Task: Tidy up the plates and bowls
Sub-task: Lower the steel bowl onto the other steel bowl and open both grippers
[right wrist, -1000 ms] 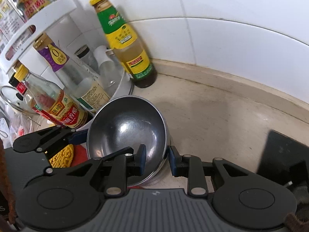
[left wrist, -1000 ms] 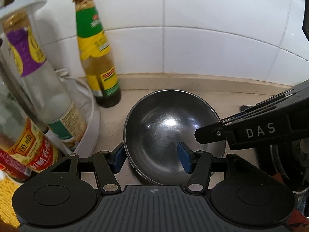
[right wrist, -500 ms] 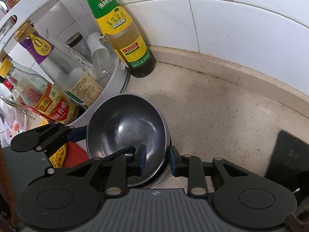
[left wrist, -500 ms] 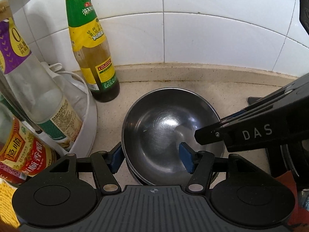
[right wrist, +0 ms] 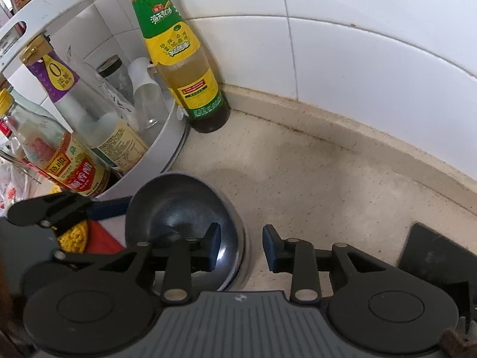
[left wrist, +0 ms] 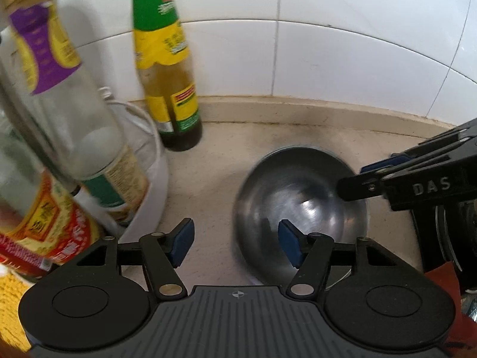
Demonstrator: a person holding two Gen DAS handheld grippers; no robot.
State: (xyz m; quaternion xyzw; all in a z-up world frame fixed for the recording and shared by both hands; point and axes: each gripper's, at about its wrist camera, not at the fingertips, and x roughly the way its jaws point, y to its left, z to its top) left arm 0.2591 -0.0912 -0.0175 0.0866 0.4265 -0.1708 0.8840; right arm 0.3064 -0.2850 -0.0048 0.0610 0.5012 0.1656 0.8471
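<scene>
The speckled worktop (right wrist: pixel 313 185) carries a white bottle rack (right wrist: pixel 155 155); just beside it sits the steel bowl (right wrist: pixel 179 208); both hand-held grippers, left (left wrist: pixel 235 246) and right (right wrist: pixel 241 247), are opening, straddling its rim, pads clear.

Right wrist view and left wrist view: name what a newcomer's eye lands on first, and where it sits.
The steel bowl catches the eye first, shiny on the beige counter near the tiled corner. The right gripper straddles its rim with jaws opening, pads off the metal; the left gripper is opening too, one pad over the bowl. Behind stands a tall green-and-yellow sauce bottle beside a white rack of bottles.
</scene>
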